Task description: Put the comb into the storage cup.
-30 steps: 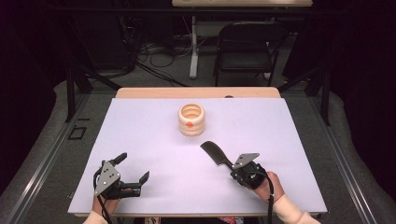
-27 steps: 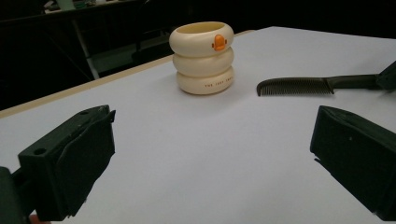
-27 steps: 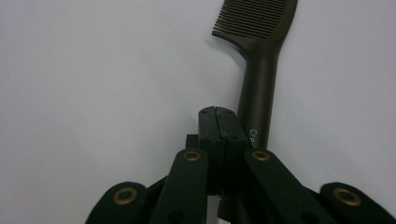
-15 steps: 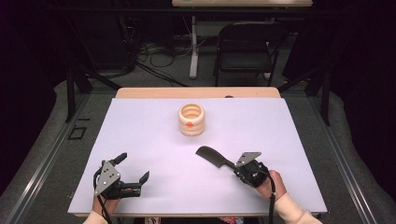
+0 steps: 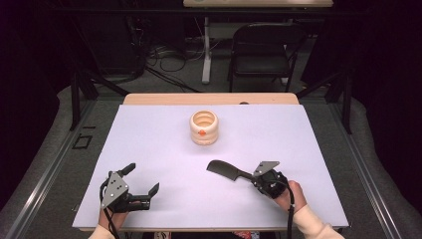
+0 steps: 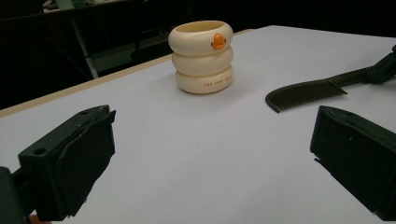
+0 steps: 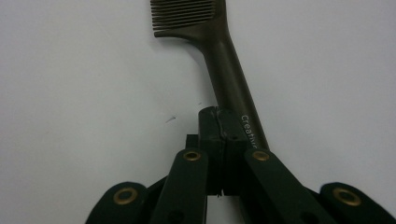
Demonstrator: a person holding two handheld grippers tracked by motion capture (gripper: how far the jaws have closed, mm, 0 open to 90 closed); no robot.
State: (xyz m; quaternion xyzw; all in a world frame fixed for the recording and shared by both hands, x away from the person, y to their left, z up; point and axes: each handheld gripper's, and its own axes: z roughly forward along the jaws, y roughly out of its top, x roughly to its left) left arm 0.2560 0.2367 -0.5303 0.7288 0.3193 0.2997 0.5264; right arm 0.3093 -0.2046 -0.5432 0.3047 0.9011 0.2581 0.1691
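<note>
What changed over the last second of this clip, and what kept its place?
The right gripper, shut on the handle of the dark comb, swung the comb's toothed end a little lower and to the left in the high view, so the comb now lies flatter across the table. The grip itself did not change. The left gripper stayed open and still, and the cream ringed holder kept its spot on the white table.

1. Two black grippers, left gripper (image 5: pixel 144 180) and right gripper (image 5: pixel 253 178), each topped by a grey three-cornered plate with small holes.
2. Blocky black pads (image 6: pixel 74 158) with small round holes.
3. Brass-coloured rivets (image 7: pixel 192 155) on flat black jaw links.
4. Black cable (image 5: pixel 290 211) trailing along a cream sleeve (image 5: pixel 311 224).
</note>
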